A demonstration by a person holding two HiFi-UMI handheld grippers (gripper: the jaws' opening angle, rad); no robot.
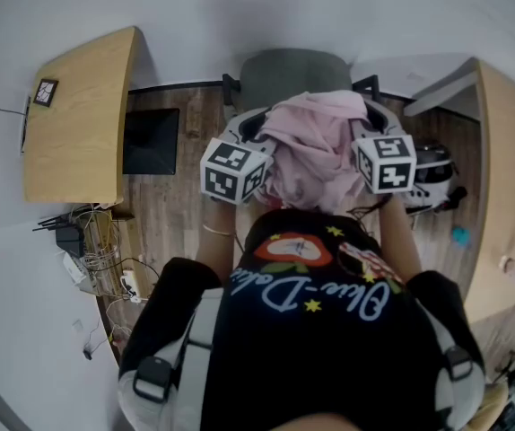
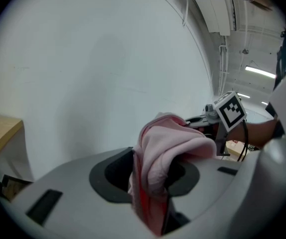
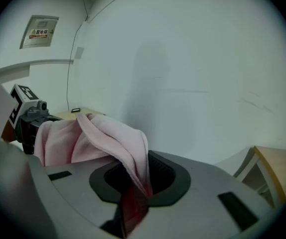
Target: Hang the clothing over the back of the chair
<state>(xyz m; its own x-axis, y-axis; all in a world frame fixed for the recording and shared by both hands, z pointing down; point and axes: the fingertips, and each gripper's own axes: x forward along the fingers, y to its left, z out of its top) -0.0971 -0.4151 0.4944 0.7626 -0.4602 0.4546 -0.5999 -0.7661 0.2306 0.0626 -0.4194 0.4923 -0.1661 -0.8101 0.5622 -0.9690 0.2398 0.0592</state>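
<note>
Closest in, the left gripper [image 2: 150, 185] has its jaws spread wide. The pink garment [image 2: 168, 148] lies in the gap, slack rather than pinched as far as this angle lets me judge. The right gripper [image 3: 133, 198] is nipped tight onto the other end of the cloth. The garment runs side to side between them, one gripper at each end, bunched over the top of the grey chair back [image 1: 284, 74] just beyond the jaws. Letting go looks next.

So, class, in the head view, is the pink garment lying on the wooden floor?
No, the pink garment is bunched up over the grey chair, off the wooden floor.
</note>
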